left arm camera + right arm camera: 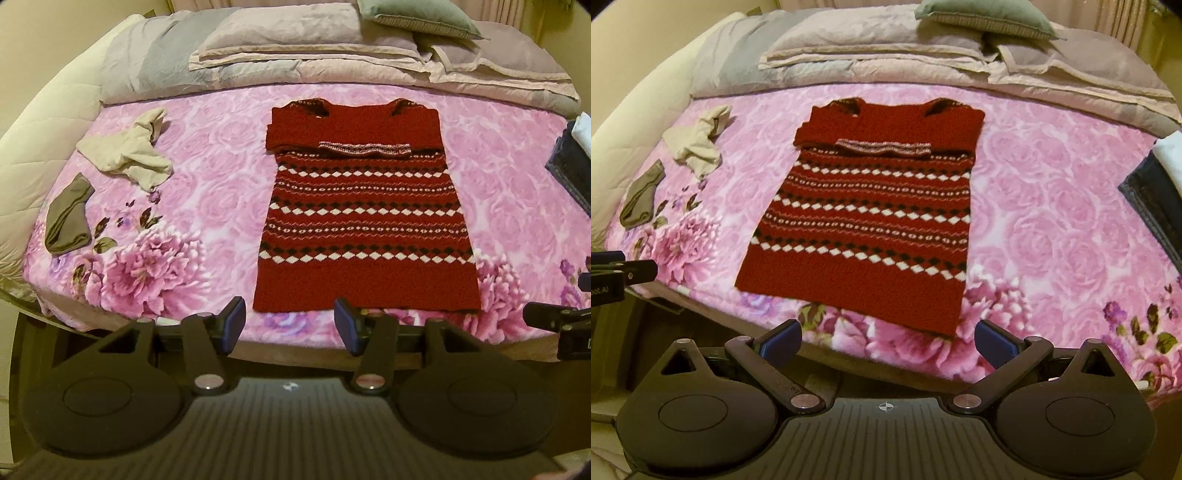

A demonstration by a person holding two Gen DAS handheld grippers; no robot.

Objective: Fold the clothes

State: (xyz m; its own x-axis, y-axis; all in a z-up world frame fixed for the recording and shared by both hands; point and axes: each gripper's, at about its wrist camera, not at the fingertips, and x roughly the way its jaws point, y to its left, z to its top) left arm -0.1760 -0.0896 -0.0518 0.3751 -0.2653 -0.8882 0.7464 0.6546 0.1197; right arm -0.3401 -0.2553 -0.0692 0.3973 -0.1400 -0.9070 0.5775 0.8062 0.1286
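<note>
Near the bed's (229,147) left edge lie a crumpled beige garment (127,151) and a grey-brown sock (68,216). Mid-bed, the red patterned sweater (364,229) lies flat, sleeves folded across its chest, hem at the near edge. Your left gripper (290,328) hangs wide and empty before the hem's left part; your right gripper (888,345) hangs wide and empty near the hem's right corner. If you fold the hem upward, pinch both corners evenly and lift them together.

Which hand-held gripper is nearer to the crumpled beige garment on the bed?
Left. The left hand-held gripper hovers open at the bed's near edge, nearer the beige garment far to its left; the right hand-held gripper sits farther right.
</note>
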